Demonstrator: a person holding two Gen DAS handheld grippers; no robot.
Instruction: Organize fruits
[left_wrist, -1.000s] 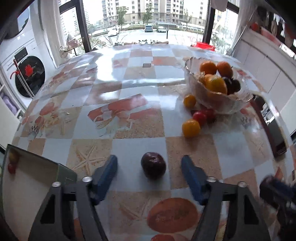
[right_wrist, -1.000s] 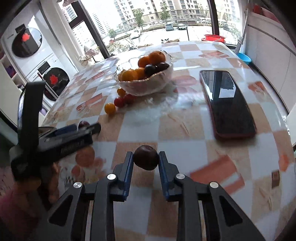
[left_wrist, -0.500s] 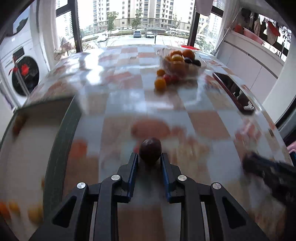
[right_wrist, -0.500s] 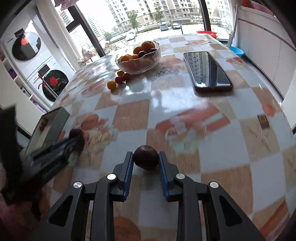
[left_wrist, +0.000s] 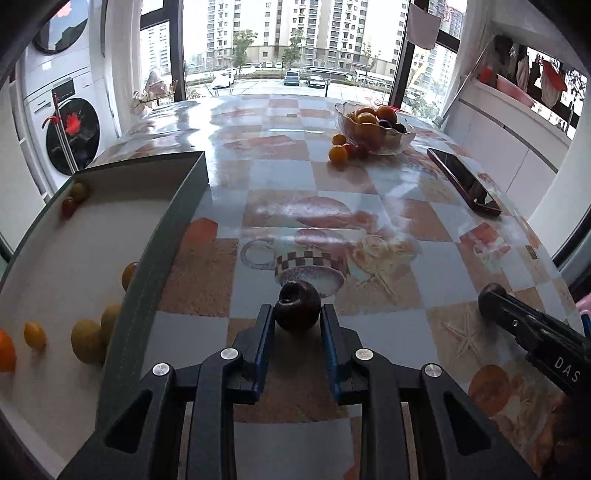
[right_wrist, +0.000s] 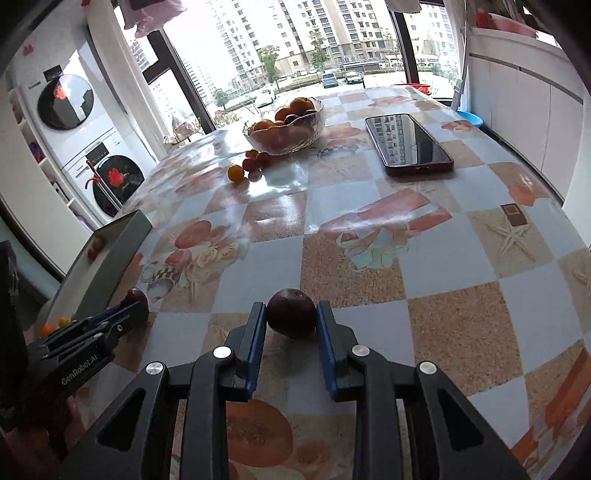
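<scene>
My left gripper (left_wrist: 297, 314) is shut on a dark plum (left_wrist: 296, 308), held above the table just right of the grey-walled box (left_wrist: 155, 266). The box holds several small yellow, orange and red fruits (left_wrist: 86, 339). My right gripper (right_wrist: 291, 314) is shut on a second dark plum (right_wrist: 291, 313), held over the table's near part. A glass bowl (left_wrist: 373, 133) of oranges and plums stands at the far side, with loose small fruits (left_wrist: 338, 153) beside it. In the right wrist view the left gripper (right_wrist: 125, 310) shows at the left, by the box (right_wrist: 110, 258).
A phone (left_wrist: 463, 181) in a dark red case lies at the right of the table, also in the right wrist view (right_wrist: 408, 144). Washing machines (left_wrist: 70, 136) stand left of the table. Windows are behind it. The right table edge (left_wrist: 546, 251) is near.
My left gripper closed on the plum, lifted it and drew back toward the box. My right gripper, still holding its plum, also drew back from the bowl.
</scene>
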